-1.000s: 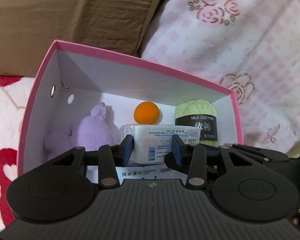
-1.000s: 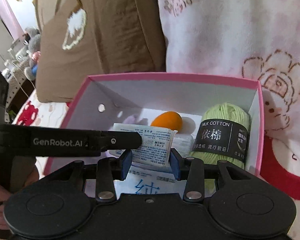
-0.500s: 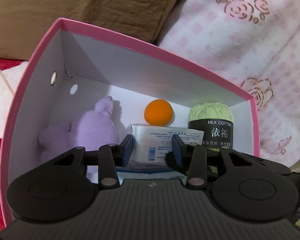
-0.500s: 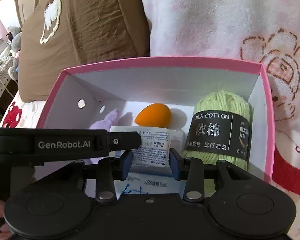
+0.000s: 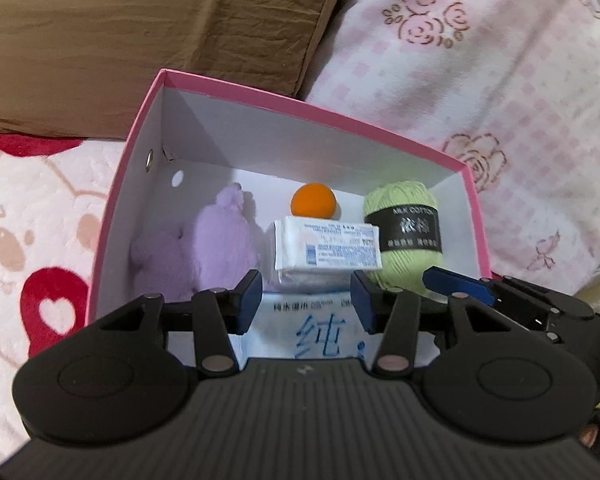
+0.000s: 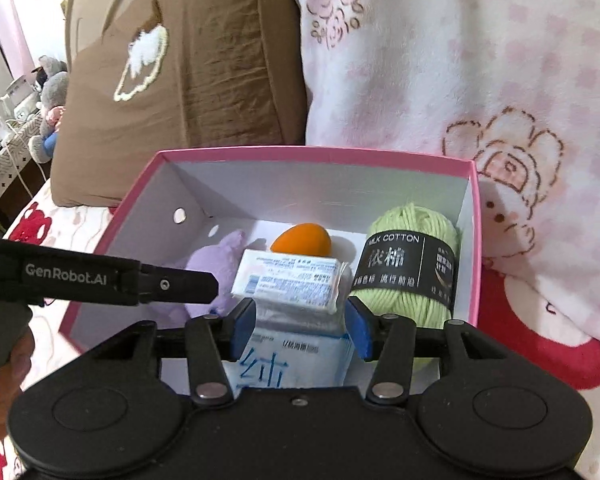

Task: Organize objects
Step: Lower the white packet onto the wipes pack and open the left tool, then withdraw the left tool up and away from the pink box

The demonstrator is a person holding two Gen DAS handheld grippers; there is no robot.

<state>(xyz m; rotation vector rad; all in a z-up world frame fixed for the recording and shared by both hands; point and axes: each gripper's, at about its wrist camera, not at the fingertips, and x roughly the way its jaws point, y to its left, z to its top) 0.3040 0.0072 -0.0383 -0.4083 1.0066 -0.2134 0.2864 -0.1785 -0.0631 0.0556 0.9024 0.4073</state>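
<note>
A pink box with white walls lies on the bedding. Inside are a purple plush toy, an orange ball, a green yarn skein and a white tissue pack resting on a wet-wipes pack with blue print. My left gripper hangs over the box's near end, its jaws opening, pads clear of the wipes pack below them. My right gripper is beside it, jaws opening too, with the wet-wipes pack between the pads, which are not pressing on it.
A brown cushion and a pink rose-print blanket lie behind the box. Red-and-white patterned bedding spreads to the left. A hand holds the left gripper's handle. Cluttered furniture stands far left.
Both grippers' jaws have widened around the packs. Over the last half second both views pulled back from the box, which looks smaller now. The tissue pack sits free in the box.
</note>
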